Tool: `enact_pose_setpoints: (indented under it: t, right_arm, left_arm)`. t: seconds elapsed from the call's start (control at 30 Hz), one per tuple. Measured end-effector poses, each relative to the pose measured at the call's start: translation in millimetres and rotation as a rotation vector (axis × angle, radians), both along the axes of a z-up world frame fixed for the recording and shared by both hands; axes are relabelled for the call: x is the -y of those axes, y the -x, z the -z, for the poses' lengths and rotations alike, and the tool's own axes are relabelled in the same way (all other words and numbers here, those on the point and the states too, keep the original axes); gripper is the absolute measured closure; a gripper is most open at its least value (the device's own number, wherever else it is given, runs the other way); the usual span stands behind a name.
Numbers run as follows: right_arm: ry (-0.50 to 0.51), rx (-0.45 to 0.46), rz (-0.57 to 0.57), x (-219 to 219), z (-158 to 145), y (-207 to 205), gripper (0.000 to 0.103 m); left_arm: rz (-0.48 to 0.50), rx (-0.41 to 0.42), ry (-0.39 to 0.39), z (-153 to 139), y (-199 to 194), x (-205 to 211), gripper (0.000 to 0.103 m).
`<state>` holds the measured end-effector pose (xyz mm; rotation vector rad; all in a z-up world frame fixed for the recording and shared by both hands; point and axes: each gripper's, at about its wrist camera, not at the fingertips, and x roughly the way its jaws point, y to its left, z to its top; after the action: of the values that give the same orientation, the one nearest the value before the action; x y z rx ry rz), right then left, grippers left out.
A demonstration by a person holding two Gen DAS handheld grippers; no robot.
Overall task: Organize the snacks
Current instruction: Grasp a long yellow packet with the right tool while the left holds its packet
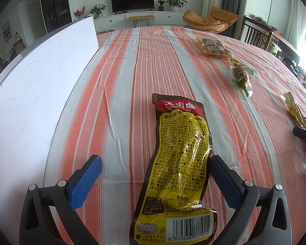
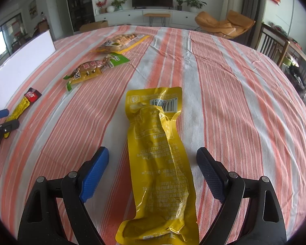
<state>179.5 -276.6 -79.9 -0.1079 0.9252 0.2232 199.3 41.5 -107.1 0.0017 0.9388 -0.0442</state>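
A brown-and-yellow snack packet (image 1: 179, 163) lies flat on the striped tablecloth between the jaws of my open left gripper (image 1: 156, 161); its blue pads stand apart from the packet's sides. It also shows in the right wrist view (image 2: 23, 104). A plain yellow snack packet (image 2: 157, 159) lies between the jaws of my open right gripper (image 2: 153, 155), untouched; it also shows in the left wrist view (image 1: 293, 110). A green-edged snack bag (image 2: 95, 69) and a yellow-edged snack bag (image 2: 122, 42) lie farther back on the table.
A white board (image 1: 36, 94) lies along the left side of the table. The orange-and-white striped cloth (image 2: 224, 102) covers the table. A TV cabinet, plants, an orange lounge chair (image 1: 212, 19) and wooden chairs stand beyond the table.
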Motion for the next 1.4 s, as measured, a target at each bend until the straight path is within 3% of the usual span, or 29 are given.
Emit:
enact_pose_setpoints:
  t: [1.27, 1.4]
  right_arm:
    - [0.005, -0.002, 0.002, 0.8, 0.4, -0.7, 0.013]
    - [0.005, -0.04, -0.003, 2.6, -1.1, -3.9, 0.012]
  left_arm:
    - [-0.001, -0.001, -0.001, -0.2, 0.1, 0.0, 0.0]
    - [-0.006, -0.044, -0.003, -0.7, -0.9, 3.8, 0.0]
